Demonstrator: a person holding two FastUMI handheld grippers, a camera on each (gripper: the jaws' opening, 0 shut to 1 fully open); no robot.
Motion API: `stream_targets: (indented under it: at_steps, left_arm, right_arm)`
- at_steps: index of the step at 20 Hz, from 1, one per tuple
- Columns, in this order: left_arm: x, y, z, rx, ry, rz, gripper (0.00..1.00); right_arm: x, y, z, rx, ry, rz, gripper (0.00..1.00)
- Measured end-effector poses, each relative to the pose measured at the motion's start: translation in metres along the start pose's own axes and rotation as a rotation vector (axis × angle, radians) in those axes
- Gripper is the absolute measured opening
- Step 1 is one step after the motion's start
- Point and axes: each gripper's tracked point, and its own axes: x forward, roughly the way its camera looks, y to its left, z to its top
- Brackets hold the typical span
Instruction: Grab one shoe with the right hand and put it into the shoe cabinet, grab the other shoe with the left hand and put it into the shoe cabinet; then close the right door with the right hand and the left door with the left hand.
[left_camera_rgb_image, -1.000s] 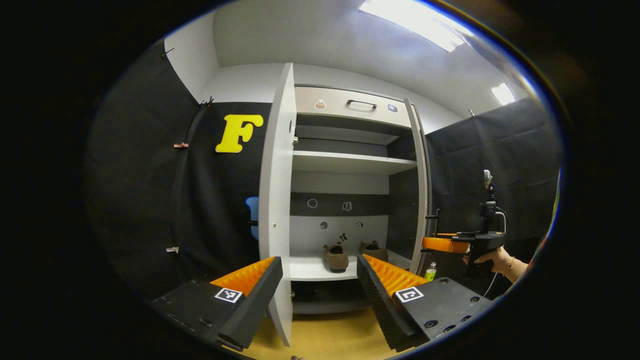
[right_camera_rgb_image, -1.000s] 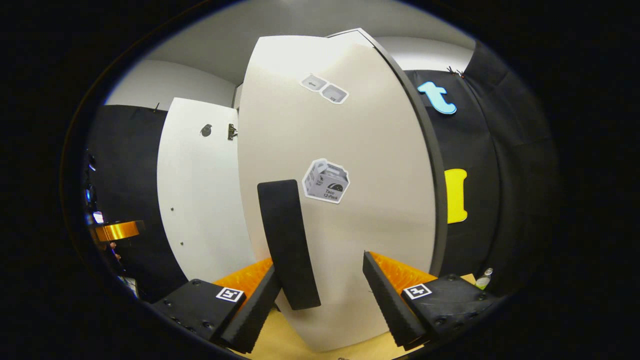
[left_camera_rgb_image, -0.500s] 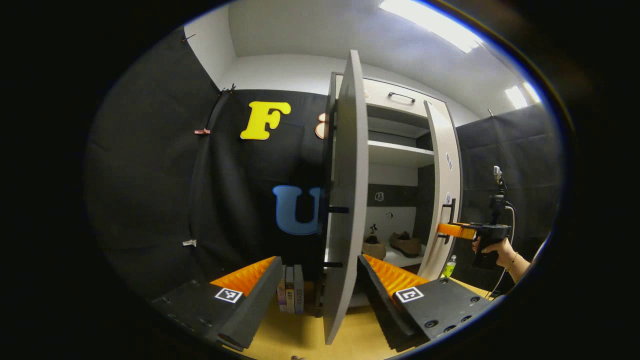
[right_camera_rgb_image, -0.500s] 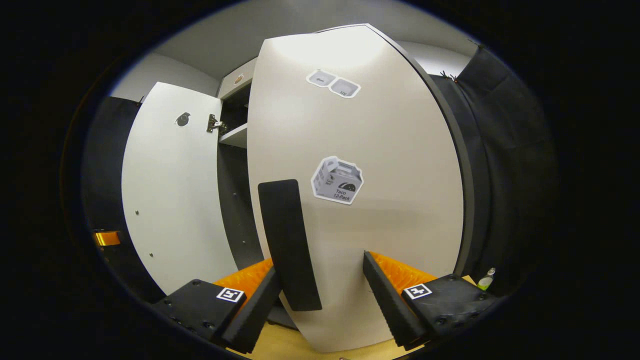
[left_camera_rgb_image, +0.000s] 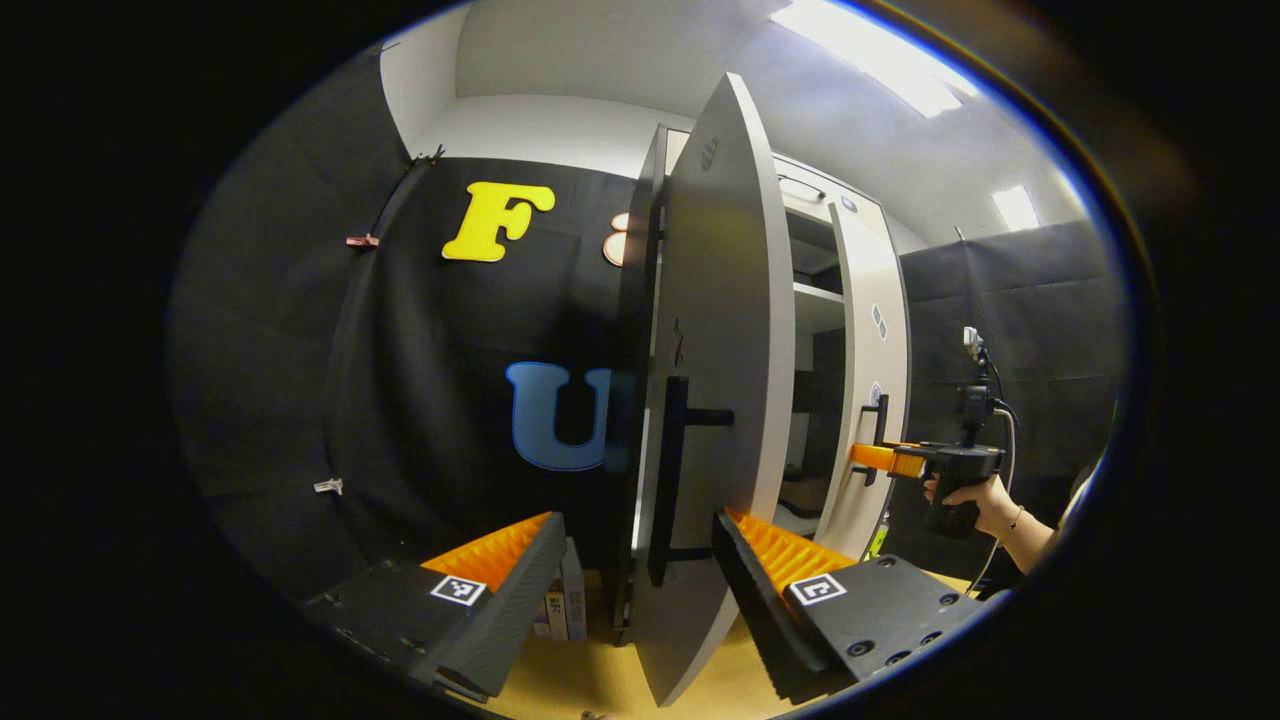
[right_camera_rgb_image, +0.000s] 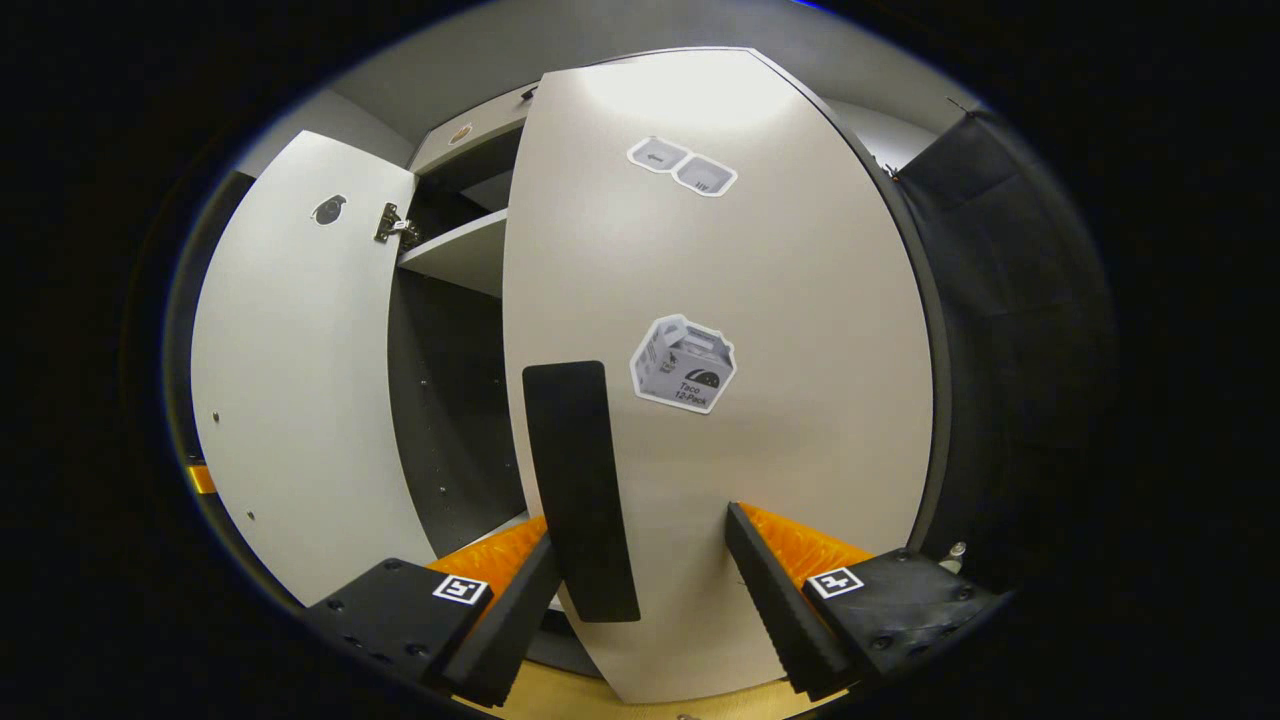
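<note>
While both doors stand ajar, the right gripper (right_camera_rgb_image: 640, 590) gapes around the right door's handle (right_camera_rgb_image: 580, 490); the left gripper (left_camera_rgb_image: 635, 580) gapes around the left door's handle (left_camera_rgb_image: 672, 480).

the shoe cabinet (left_camera_rgb_image: 640, 560) stands on a yellowish floor (left_camera_rgb_image: 590, 685), against the black cloth wall. a few upright books or boxes (left_camera_rgb_image: 560, 605) stand on the floor just beside the cabinet's left side. a green-labelled bottle (left_camera_rgb_image: 878, 540) stands on the floor near the cabinet's right side. inside, an upper shelf (right_camera_rgb_image: 455, 262) is bare.
</note>
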Motion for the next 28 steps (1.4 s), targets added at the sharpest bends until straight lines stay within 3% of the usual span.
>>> stream_targets:
  at_steps: [9, 14, 20, 28]
  left_arm:
    - [0.018, -0.037, -0.004, -0.028, 0.031, -0.16, 0.93]
    - [0.048, -0.064, -0.004, -0.044, 0.021, -0.175, 0.94]
    - [0.093, -0.131, -0.01, -0.06, 0.024, -0.265, 0.94]
    - [0.174, -0.184, -0.019, 0.033, 0.027, -0.205, 0.96]
  right_arm:
    - [-0.043, -0.003, -0.006, -0.014, 0.031, -0.034, 1.0]
    - [-0.091, -0.027, 0.013, -0.035, 0.003, -0.07, 0.99]
    - [-0.128, -0.064, 0.031, -0.064, -0.013, -0.106, 0.99]
    - [-0.159, -0.112, 0.031, -0.084, 0.014, -0.153, 0.99]
